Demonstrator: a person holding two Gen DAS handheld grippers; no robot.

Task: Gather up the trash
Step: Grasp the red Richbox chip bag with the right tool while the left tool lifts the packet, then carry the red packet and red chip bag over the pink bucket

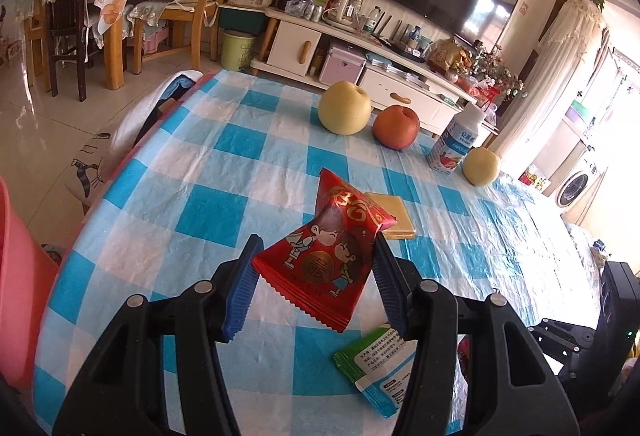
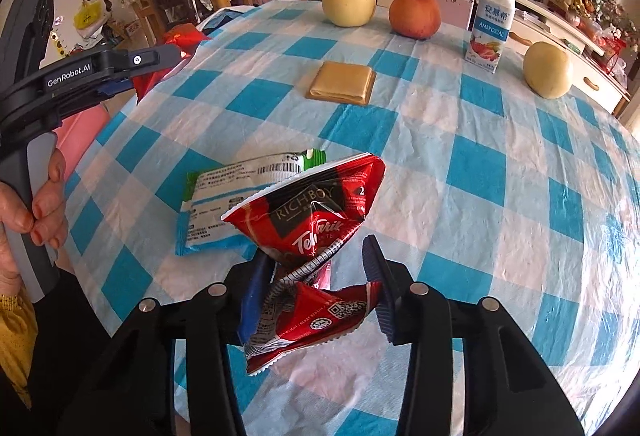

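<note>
Left wrist view, left to right: pink bin (image 1: 16,276) at the frame's left edge, beside the counter (image 1: 168,171) with its blue-check cloth. Left gripper (image 1: 316,268) is clamped on a red candy packet (image 1: 324,256), pads pressing both side edges, packet lifted off the cloth. Green-and-white wrapper (image 1: 376,372) lies flat below the right pad. Tan square packet (image 1: 394,213) sits just behind the red one. Farther back: pale pear (image 1: 345,107), red apple (image 1: 396,126), yogurt bottle (image 1: 456,143), small pear (image 1: 481,165); these look like food, not trash.

Right wrist view, left to right: a hand (image 2: 28,203) on the left gripper's handle. The green-and-white wrapper lies on the cloth, partly under a red tea sachet (image 2: 308,236). Right gripper (image 2: 316,288) has the sachet between its pads; left pad touches the crumpled film, right pad appears just clear of it, so whether the grip is firm I cannot tell.

Judgement: the step is carrying both red packets to the bin. Confirm the right grip before lifting; crumpled film slips easily. Carry the left packet level over the counter's edge and release only above the bin. Green wrapper and tan packet remain.
</note>
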